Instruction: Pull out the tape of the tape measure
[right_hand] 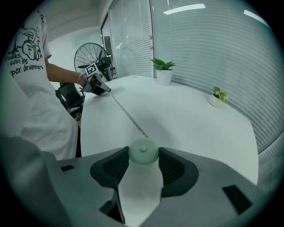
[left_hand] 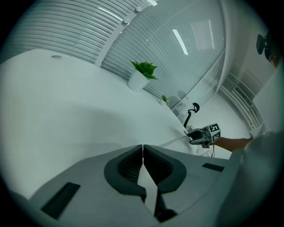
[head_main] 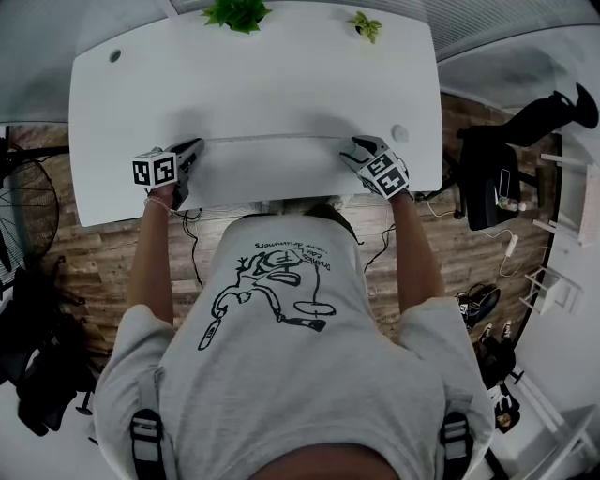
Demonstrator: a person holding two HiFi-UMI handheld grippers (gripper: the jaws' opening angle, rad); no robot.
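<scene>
White table (head_main: 281, 84) is filling the scene. At its near edge, the right gripper (right_hand: 143, 151) is clamping the round tape measure case (right_hand: 143, 154) between wide-set jaws. The left gripper (left_hand: 143, 150), jaws pinched together, is gripping the tape (right_hand: 128, 116), which is stretching straight between them.

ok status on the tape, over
Left gripper shut on tape end. Right gripper shut on tape measure. Tape stretched across table, nothing in the way.

White table (head_main: 253, 84), pale greenish tape measure (right_hand: 143, 152) — tape (right_hand: 128, 116) white with dark ticks, black-and-white square markers on left gripper (head_main: 195, 146) and right gripper (head_main: 352, 147), green plant (head_main: 238, 11) top centre, brown plank floor (head_main: 94, 253).
</scene>
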